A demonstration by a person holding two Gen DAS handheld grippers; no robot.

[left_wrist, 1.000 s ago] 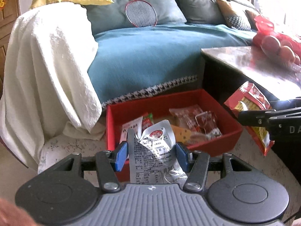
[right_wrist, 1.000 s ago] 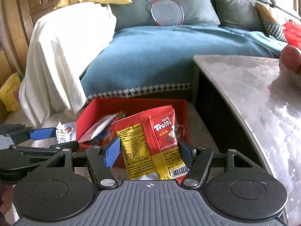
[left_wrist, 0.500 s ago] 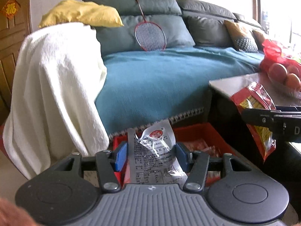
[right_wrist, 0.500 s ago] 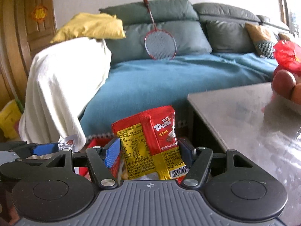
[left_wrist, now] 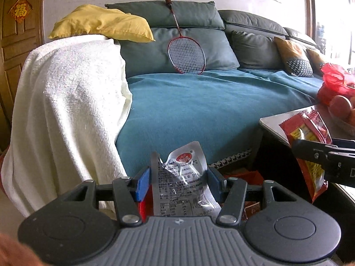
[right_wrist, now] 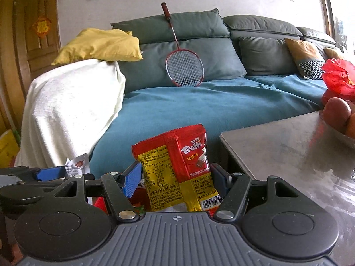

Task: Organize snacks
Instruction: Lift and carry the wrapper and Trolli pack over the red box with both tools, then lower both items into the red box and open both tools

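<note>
Silver pouch (left_wrist: pixel 182 177) clamped in left tongs (left_wrist: pixel 178 182), red Trolli packet (right_wrist: pixel 177 168) in right tongs (right_wrist: pixel 175 177).

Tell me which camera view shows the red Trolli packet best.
The right wrist view. There the red Trolli packet stands upright, front and centre between the right gripper's pads, its logo and barcode readable. The left wrist view catches it only at the right edge, seen from the side and partly hidden behind the right gripper's black finger.

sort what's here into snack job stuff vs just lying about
Job: silver snack packet in left gripper; red Trolli packet in right gripper.

Lying about: badminton racket, yellow pillow, white towel, fruit.
</note>
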